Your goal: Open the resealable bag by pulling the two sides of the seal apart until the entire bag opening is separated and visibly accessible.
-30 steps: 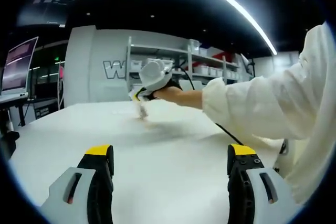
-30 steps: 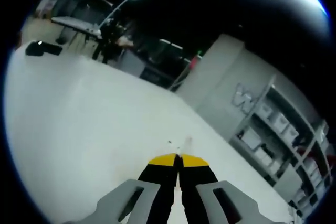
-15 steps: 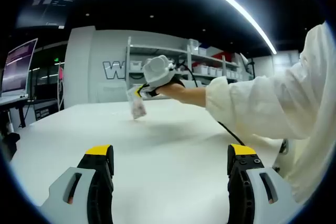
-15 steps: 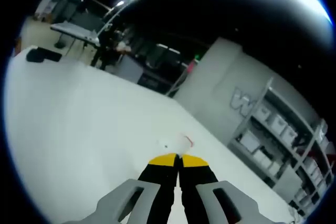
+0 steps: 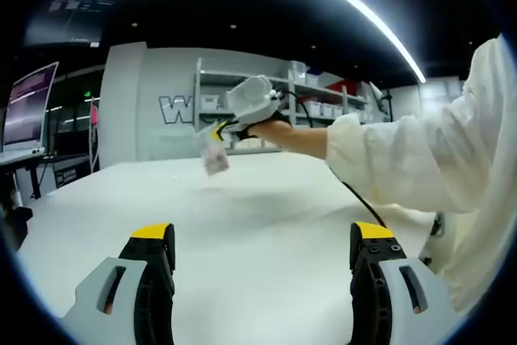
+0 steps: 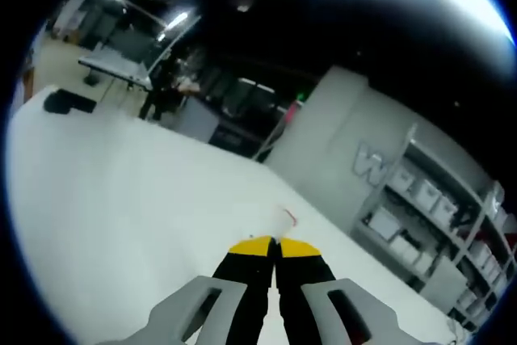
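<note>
A small clear resealable bag (image 5: 214, 156) hangs above the white table (image 5: 258, 216), pinched at its top by my right gripper (image 5: 218, 130). A hand in a white sleeve (image 5: 404, 167) holds that gripper, reaching in from the right. In the right gripper view, my right gripper (image 6: 275, 246) has its yellow-tipped jaws pressed together on the bag (image 6: 280, 222), of which only a faint clear edge with a red mark shows. My left gripper (image 5: 262, 236) stays low over the near table, open wide with nothing between its jaws, well short of the bag.
Shelves with white boxes (image 5: 315, 103) and a grey wall with a "W" stand behind the table. A monitor (image 5: 28, 107) is at the left. A black cable (image 5: 355, 199) trails under the sleeve. A dark object (image 6: 63, 103) lies at the table's far end, and people stand beyond it.
The right gripper has lifted the bag from the table and carried it higher and slightly right. The left gripper has not moved.
</note>
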The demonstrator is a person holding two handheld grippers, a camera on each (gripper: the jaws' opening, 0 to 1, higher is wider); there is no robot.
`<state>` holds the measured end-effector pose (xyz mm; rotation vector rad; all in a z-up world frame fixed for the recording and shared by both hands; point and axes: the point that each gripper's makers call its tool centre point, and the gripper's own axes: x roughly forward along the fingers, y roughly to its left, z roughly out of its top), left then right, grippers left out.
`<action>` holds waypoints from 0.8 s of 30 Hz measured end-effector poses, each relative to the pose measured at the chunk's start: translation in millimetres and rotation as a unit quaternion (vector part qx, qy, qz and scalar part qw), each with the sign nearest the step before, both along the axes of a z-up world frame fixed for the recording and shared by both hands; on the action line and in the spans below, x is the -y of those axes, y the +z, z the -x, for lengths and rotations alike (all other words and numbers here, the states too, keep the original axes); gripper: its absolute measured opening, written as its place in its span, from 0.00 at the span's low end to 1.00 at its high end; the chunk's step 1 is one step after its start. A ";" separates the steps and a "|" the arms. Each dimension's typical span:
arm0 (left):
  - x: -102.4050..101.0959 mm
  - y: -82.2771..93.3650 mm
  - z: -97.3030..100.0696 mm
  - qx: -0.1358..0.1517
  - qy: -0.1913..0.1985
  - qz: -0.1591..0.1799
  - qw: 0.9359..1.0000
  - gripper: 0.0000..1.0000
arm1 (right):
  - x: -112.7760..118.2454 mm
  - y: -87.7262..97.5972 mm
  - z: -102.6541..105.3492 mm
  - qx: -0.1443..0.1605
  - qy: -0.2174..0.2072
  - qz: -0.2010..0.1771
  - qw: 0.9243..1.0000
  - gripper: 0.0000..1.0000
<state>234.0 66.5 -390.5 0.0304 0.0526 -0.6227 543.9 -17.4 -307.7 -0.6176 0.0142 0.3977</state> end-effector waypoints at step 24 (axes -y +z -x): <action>5.0 -0.5 1.2 0.001 -0.004 -0.008 1.000 0.88 | 14.6 8.6 33.8 0.017 0.017 0.002 1.000 0.00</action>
